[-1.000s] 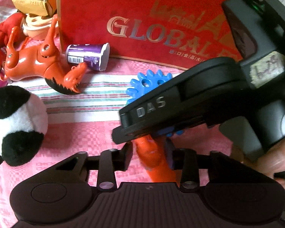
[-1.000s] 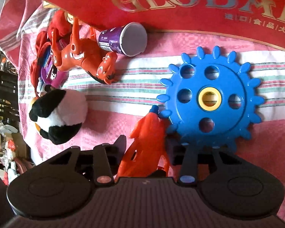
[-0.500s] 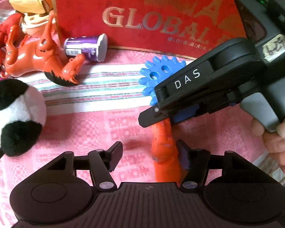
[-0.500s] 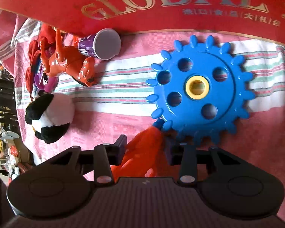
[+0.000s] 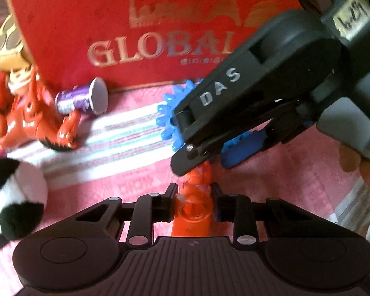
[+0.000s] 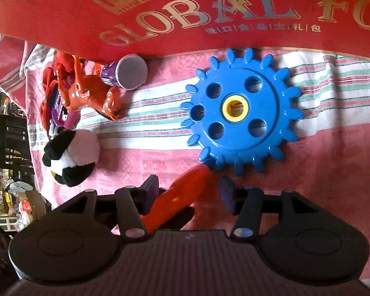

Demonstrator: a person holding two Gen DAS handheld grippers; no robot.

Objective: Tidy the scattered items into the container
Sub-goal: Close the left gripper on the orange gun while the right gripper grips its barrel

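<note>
Left wrist view: left claw (image 5: 194, 198) clenched on orange toy (image 5: 194, 212), long axis pointing ahead toward blue gear (image 6: 239, 113). Right claw (image 6: 188, 193) released, straddling same toy; red box (image 6: 209, 7) beyond.

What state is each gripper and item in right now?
Left gripper: shut on the orange toy.
Right gripper: open, fingers either side of the orange toy.
Gear: lying flat.
Cup: on its side.
Horse: on its side.
Panda: lying loose.
</note>
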